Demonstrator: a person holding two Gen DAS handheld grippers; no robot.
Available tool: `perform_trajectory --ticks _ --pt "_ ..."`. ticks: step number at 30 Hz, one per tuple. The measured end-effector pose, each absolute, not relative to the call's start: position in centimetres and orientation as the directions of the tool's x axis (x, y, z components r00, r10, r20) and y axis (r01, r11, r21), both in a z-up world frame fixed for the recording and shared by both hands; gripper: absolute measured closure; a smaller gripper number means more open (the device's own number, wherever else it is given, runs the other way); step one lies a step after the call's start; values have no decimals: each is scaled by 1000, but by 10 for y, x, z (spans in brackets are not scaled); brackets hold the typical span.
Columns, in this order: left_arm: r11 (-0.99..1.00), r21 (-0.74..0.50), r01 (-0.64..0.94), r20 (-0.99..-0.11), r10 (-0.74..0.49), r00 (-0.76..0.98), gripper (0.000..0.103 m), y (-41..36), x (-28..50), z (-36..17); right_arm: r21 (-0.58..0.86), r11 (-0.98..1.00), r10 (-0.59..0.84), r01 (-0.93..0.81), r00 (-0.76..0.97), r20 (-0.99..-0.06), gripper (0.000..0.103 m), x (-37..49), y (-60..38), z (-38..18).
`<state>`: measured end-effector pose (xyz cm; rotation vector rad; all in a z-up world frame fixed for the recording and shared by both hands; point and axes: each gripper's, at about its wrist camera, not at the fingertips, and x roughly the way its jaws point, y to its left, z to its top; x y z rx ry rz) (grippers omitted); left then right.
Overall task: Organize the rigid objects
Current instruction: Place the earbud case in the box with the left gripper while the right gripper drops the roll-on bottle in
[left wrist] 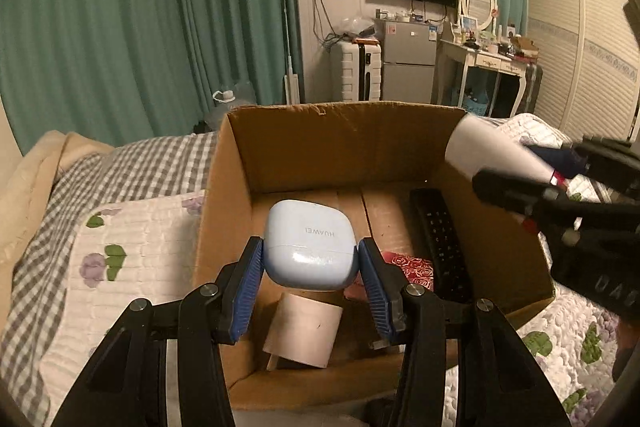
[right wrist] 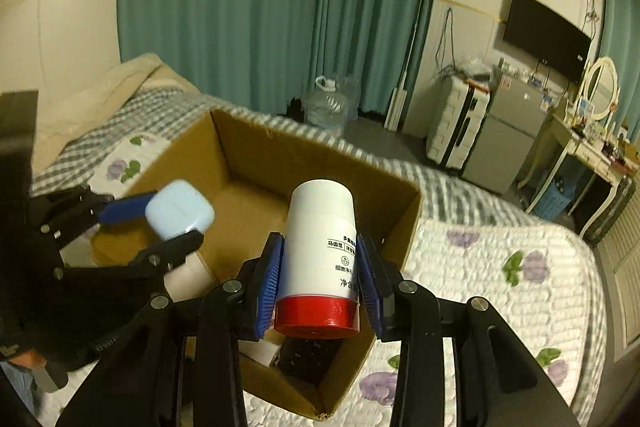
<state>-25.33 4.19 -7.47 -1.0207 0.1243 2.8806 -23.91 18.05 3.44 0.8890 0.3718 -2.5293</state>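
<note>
A pale blue earbud case (left wrist: 310, 247), pinched in the left claw (left wrist: 311, 267), hangs over the open cardboard box (left wrist: 312, 143) on the bed (right wrist: 500, 267). Beside it, the right claw (right wrist: 319, 279) grips a white red-capped bottle (right wrist: 320, 255) above the box, where a black remote (left wrist: 440, 243) lies inside.

The open brown cardboard box (left wrist: 320, 147) is entered from above; its four walls block side access. The floor is partly taken by a black remote control (left wrist: 440, 247) along the right wall, a red patterned packet (left wrist: 412, 267) beside it, and a pale pink cylinder (left wrist: 304, 331) near the front wall. Bare floor is seen at the rear centre.
</note>
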Motion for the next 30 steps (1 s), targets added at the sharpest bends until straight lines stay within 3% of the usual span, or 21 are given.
perform_trajectory --ticks 2,4,17,20,23,30 --pt "-993 25 -116 -633 74 -771 52 40 -254 -76 -105 -872 -305 478 -699 -647 67 -241 182 32" --pt "-995 23 -100 -625 64 -778 42 38 -252 -74 -105 -873 -305 477 -700 -645 67 -242 186 32" --pt "-999 17 -37 -577 20 -817 39 22 -230 -45 -62 -877 -322 476 -679 -660 66 -268 172 10" --pt "-999 30 -24 -560 3 -829 38 20 -217 -38 -79 -879 -316 471 -699 -641 45 -258 175 11" --pt "-999 35 -7 -557 -14 -831 37 17 -204 -34 -85 -881 -320 466 -718 -618 42 -239 184 23" --pt "-998 56 26 -563 -53 -825 34 13 -160 -22 -56 -887 -337 457 -727 -598 21 -164 210 44"
